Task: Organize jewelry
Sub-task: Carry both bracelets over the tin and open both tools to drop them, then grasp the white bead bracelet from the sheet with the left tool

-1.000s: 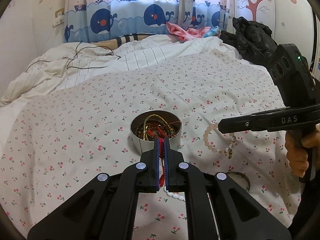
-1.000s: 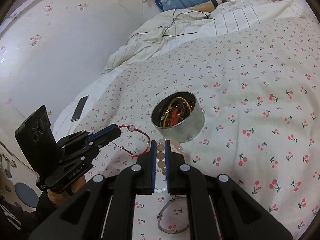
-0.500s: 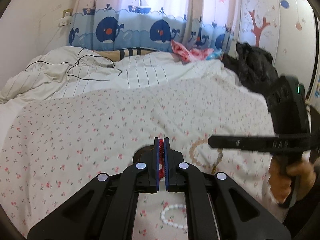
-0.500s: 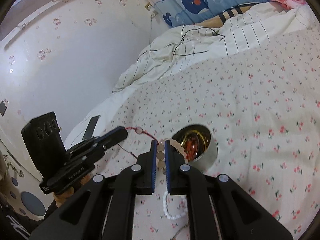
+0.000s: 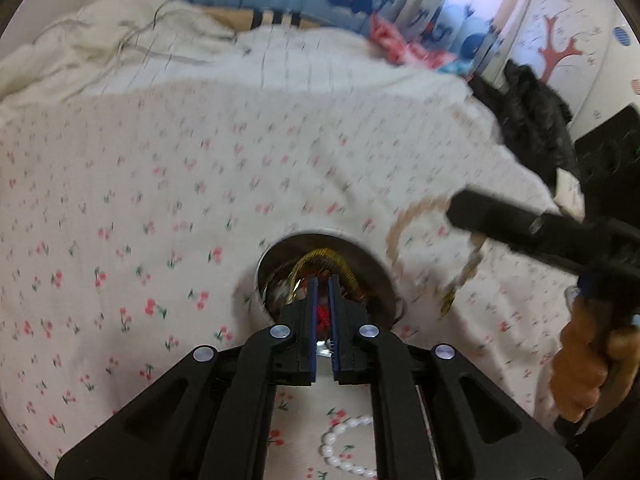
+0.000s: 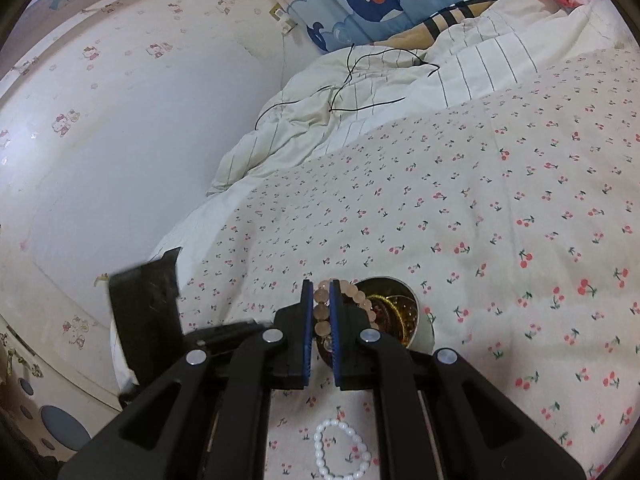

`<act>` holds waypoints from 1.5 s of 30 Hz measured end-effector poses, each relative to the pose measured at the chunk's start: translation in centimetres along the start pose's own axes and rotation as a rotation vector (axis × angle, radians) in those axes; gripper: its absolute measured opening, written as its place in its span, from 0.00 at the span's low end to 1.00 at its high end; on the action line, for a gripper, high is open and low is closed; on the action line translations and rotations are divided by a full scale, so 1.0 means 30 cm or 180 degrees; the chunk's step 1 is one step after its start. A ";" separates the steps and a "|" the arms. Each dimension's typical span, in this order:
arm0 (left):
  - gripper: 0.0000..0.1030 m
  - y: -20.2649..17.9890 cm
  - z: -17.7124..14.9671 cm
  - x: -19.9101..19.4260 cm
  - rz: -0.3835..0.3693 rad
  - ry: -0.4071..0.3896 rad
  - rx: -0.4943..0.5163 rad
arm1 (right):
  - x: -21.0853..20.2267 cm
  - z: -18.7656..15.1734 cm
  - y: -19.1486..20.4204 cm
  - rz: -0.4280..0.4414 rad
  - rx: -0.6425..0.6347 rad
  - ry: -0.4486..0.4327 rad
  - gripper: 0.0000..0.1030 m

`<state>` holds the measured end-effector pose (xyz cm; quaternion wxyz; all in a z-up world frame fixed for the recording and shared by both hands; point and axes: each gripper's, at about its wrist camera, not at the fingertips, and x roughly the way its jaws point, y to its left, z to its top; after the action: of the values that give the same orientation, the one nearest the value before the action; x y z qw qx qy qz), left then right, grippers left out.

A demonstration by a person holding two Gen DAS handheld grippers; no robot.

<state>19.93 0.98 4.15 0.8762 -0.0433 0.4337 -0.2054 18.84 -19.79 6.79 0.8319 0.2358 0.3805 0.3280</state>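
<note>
A round metal tin (image 5: 320, 237) of tangled gold and red jewelry sits on the cherry-print bedspread (image 5: 160, 240). My left gripper (image 5: 323, 280) hangs over the tin's near rim. Its jaws are starting to open, with the red cord bracelet (image 5: 322, 316) still pinched between the pads. My right gripper (image 6: 320, 285) is shut on a pink beaded bracelet (image 6: 320, 312) just left of the tin (image 6: 418, 308). In the left wrist view that bracelet (image 5: 396, 240) dangles as a loop from the right gripper (image 5: 454, 210), beside the tin. A white bead bracelet (image 6: 340, 450) lies on the bedspread in front of both grippers.
A person's hand (image 5: 580, 372) holds the right gripper's handle. A striped duvet with a black cable (image 6: 360, 80) is bunched at the bed's head. A black jacket (image 5: 532, 120) lies at the far right edge. A wall (image 6: 120, 160) borders the bed's left side.
The left gripper has moved forward and dipped, so its tips now sit over the tin. The right gripper has carried the pink beaded bracelet up beside the tin.
</note>
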 end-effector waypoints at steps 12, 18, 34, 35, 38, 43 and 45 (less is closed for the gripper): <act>0.55 0.098 0.011 -0.129 0.0225 -0.0438 -0.0359 | 0.119 0.001 -0.015 0.0149 0.0110 0.0191 0.08; 0.58 0.100 0.014 -0.144 0.0399 -0.0460 -0.0321 | 0.208 -0.024 0.006 -0.0425 -0.0227 0.0384 0.08; 0.68 0.011 -0.002 -0.144 0.0718 -0.0503 0.0034 | 0.282 -0.095 0.030 -0.1561 -0.1050 0.0468 0.28; 0.68 0.007 -0.002 -0.145 0.0723 -0.0506 0.0050 | 0.279 -0.096 0.034 -0.1567 -0.1063 0.0456 0.30; 0.69 -0.007 -0.003 -0.149 0.0755 -0.0529 0.0111 | 0.260 -0.092 0.046 -0.1537 -0.1042 0.0405 0.32; 0.71 -0.017 -0.008 -0.159 0.0776 -0.0553 0.0165 | 0.221 -0.069 0.066 -0.1507 -0.1015 0.0279 0.46; 0.71 -0.013 -0.024 -0.177 0.0829 -0.0547 0.0178 | 0.170 -0.063 0.079 -0.1538 -0.1017 0.0203 0.48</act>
<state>16.37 2.80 7.75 0.9302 0.0203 0.3533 -0.0976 19.02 -14.21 4.75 0.9002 -0.0062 0.3950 0.1833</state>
